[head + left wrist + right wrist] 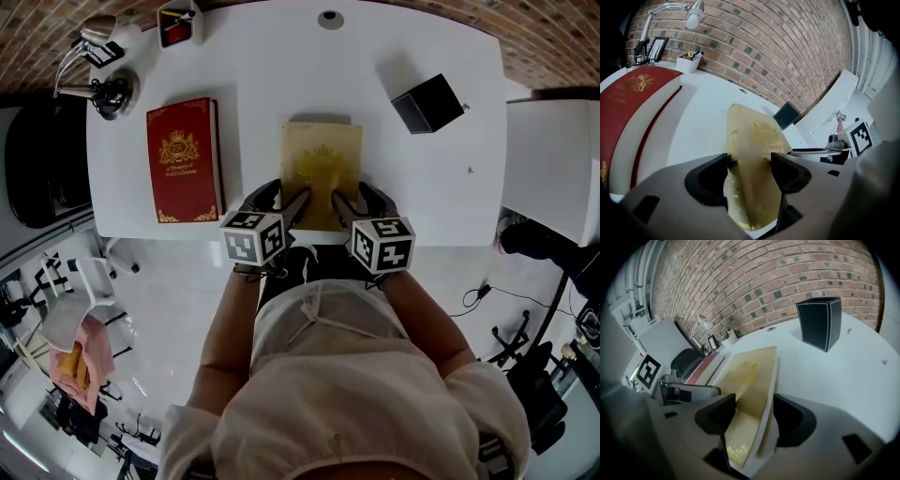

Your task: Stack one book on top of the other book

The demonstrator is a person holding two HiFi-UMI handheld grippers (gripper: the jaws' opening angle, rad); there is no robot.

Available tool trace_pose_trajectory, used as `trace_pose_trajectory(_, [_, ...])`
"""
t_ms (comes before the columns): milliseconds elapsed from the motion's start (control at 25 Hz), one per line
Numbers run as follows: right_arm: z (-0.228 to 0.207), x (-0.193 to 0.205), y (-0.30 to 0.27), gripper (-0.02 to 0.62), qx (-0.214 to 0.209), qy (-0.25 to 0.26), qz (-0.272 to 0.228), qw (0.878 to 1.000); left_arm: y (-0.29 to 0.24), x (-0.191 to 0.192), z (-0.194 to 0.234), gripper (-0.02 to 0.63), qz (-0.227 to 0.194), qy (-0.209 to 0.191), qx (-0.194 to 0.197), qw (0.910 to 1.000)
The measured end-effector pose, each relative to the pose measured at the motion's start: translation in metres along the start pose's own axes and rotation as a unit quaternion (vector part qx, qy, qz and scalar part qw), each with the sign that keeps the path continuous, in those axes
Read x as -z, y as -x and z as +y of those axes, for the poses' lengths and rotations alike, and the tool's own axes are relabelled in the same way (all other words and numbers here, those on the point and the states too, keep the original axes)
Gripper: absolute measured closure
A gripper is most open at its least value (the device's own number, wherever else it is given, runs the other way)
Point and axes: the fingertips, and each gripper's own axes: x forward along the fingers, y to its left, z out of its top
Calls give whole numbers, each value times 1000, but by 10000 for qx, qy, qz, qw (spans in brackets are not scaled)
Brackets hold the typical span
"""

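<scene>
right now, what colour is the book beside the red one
Pale gold with gilt print on the cover; the book shows best in the head view.

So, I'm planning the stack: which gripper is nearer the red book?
Left. The left gripper straddles the gold book at its near-left corner, toward the red book; the right gripper straddles the near-right corner, farther off.

The left grey two-jaw gripper (287, 199) and the right grey two-jaw gripper (354, 199) are held side by side, angled downward, jaws spread wide.
</scene>
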Motion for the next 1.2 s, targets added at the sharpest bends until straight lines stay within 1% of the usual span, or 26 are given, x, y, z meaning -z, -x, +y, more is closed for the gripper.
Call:
trace_pose_trajectory(200, [4, 0, 0, 370, -130, 18, 48, 9999, 1, 1, -1, 327, 67, 11, 11, 10000])
trace_pose_trajectory(400, [6, -12, 9, 373, -10, 527, -210, 9984, 3, -6, -9, 327, -106, 9, -7, 9999])
trace_pose_trajectory(480, [8, -20, 14, 374, -32, 567, -313, 9979, 8, -13, -13, 327, -202, -89, -29, 9998])
trace_pose_trajectory(640, [13, -34, 24, 374, -101, 472, -517, 9975, 18, -32, -23, 327, -347, -339, -83, 9988])
trace_pose_trajectory(800, [24, -51, 37, 374, -112, 659, -786, 9947, 33, -50, -30, 327, -636, -370, -109, 9972])
trace_pose_trajectory(1000, [44, -64, 46, 374, -127, 735, -984, 9924, 57, -63, -31, 327, -972, -444, -112, 9942])
trace_pose_trajectory(1120, [63, -68, 47, 374, -71, 742, -1092, 9912, 75, -70, -24, 327, -1216, -387, -29, 9918])
trace_pose_trajectory(1200, [78, -70, 47, 374, -1, 753, -1194, 9900, 86, -73, -17, 327, -1302, -384, 67, 9907])
